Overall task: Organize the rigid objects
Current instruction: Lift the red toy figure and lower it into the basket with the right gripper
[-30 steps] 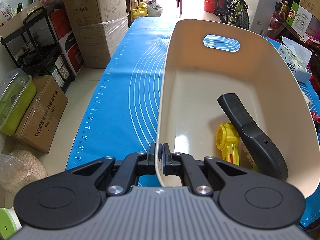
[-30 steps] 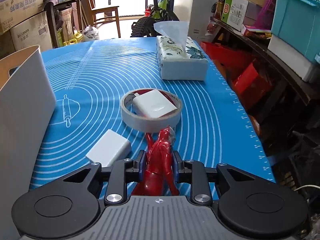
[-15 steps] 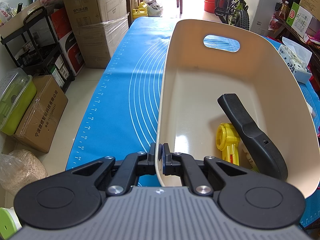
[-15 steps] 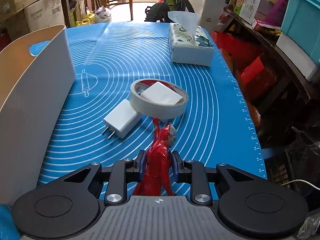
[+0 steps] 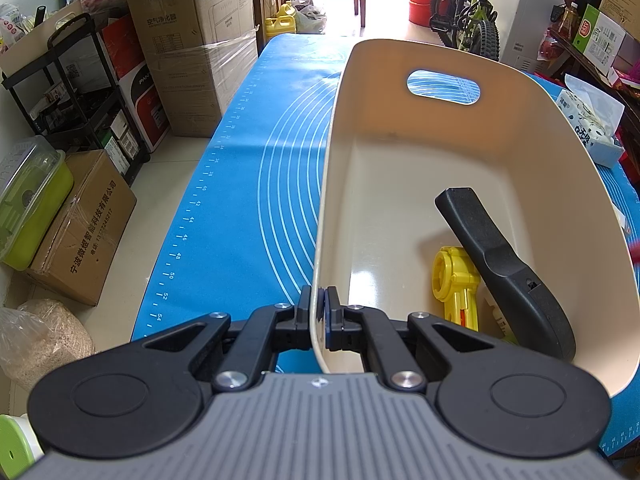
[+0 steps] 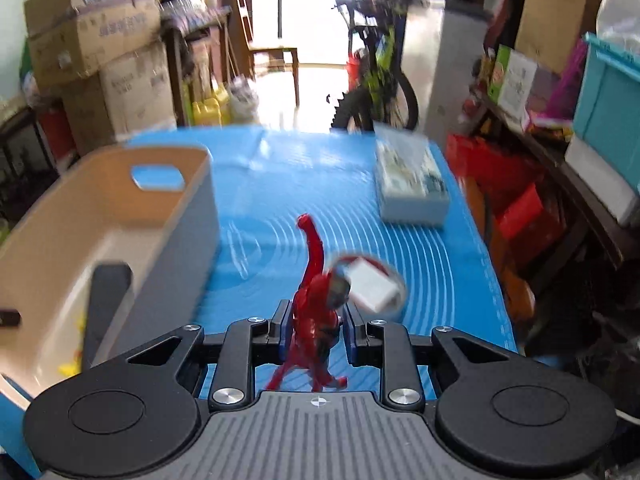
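My left gripper point(image 5: 319, 312) is shut on the near left rim of a cream bin point(image 5: 500, 132) that stands on the blue mat. Inside the bin lie a black handle-shaped object point(image 5: 504, 264) and a yellow toy point(image 5: 456, 284). My right gripper point(image 6: 316, 320) is shut on a red action figure point(image 6: 316, 308) and holds it raised above the mat, one arm pointing up. The bin also shows in the right wrist view point(image 6: 100, 224), to the left of the figure. A tape roll with a white adapter on it point(image 6: 372, 284) lies on the mat just behind the figure.
A tissue box point(image 6: 412, 180) stands far right on the blue mat point(image 6: 320, 168). Cardboard boxes point(image 5: 196, 48) and a black cart point(image 5: 80, 104) line the floor left of the table. Shelves with clutter and a teal bin point(image 6: 608, 112) are on the right. The right wrist view is blurred.
My right gripper has lifted the red figure off the mat and swung left toward the bin; the bin's inside now shows in its view. The left gripper has not moved.
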Motion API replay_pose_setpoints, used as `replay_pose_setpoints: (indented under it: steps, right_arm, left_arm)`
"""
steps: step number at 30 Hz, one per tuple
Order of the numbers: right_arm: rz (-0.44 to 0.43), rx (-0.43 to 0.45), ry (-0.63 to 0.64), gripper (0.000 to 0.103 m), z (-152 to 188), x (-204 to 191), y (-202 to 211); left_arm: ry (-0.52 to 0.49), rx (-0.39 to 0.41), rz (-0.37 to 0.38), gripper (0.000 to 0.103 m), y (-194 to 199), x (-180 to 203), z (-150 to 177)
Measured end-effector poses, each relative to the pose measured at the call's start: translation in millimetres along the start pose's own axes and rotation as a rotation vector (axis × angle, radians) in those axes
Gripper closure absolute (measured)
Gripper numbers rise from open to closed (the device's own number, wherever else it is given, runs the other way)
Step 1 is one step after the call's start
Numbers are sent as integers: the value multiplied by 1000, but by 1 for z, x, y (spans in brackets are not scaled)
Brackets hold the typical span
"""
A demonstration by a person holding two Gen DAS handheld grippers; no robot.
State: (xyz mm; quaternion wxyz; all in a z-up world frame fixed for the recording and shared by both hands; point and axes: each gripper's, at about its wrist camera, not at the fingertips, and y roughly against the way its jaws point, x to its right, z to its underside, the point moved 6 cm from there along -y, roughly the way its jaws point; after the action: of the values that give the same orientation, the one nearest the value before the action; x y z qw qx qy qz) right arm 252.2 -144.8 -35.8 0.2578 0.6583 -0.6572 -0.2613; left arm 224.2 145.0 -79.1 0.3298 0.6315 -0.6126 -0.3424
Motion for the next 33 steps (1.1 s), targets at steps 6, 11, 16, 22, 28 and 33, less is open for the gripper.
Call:
replay_pose_setpoints:
  steps: [6, 11, 16, 22, 28, 33]
  right_arm:
    - [-16, 142, -2, 69, -35, -13, 19]
    - [-43, 214, 7, 68, -63, -25, 32]
    - [-118, 261, 2, 68, -84, -48, 41]
    - [-203, 261, 23, 68, -85, -91, 31]
    - [-236, 186, 11, 68, -63, -116, 0]
    - [-260, 134, -30, 68, -45, -121, -21]
  left_arm:
    - [0, 0, 0, 97, 0, 0, 0]
    - [-1, 0, -1, 97, 0, 0, 0]
    - [0, 0, 0, 97, 0, 0, 0]
    - [0, 0, 0, 97, 0, 0, 0]
    - [-2, 0, -1, 97, 0, 0, 0]
    - [-3, 0, -2, 97, 0, -1, 0]
